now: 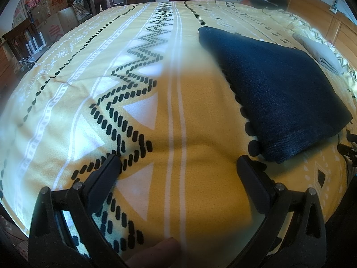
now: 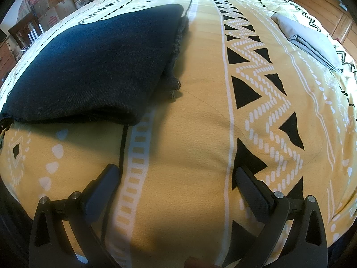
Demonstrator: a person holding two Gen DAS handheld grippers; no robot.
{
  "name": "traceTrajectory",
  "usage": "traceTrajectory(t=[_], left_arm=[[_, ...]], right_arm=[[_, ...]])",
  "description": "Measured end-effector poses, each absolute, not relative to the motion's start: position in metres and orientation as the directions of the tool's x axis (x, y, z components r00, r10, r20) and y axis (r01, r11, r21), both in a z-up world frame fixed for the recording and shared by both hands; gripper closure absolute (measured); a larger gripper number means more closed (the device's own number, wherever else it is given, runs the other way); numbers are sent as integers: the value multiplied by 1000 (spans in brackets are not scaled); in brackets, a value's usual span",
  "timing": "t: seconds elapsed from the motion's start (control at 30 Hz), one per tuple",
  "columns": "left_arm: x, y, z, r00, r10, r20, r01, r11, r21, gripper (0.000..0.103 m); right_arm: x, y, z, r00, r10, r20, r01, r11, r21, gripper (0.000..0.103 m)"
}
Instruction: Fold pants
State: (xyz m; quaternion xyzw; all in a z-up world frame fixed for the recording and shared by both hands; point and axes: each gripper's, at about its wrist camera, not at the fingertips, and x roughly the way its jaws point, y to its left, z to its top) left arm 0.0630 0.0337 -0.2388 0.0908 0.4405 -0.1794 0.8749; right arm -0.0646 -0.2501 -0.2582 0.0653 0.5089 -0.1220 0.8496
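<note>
Both tools, the left tool [image 1: 178,167] and right tool [image 2: 176,174], hover spread and empty over the near edge of the bed [image 2: 189,134], apparently because the dark blue pants [image 2: 93,67] between them already lie folded compactly.

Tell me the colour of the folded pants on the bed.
Dark navy blue pants, with a woven denim-like texture, clearest in the right wrist view.
</note>
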Motion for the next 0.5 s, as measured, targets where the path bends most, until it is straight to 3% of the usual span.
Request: traceTrajectory(t=[0.5], left_arm=[[64,33,-239,545,-231,-806,390,921,0,0]], right_arm=[[-64,-250,-259,453,-144,-880,277,961,-15,0]])
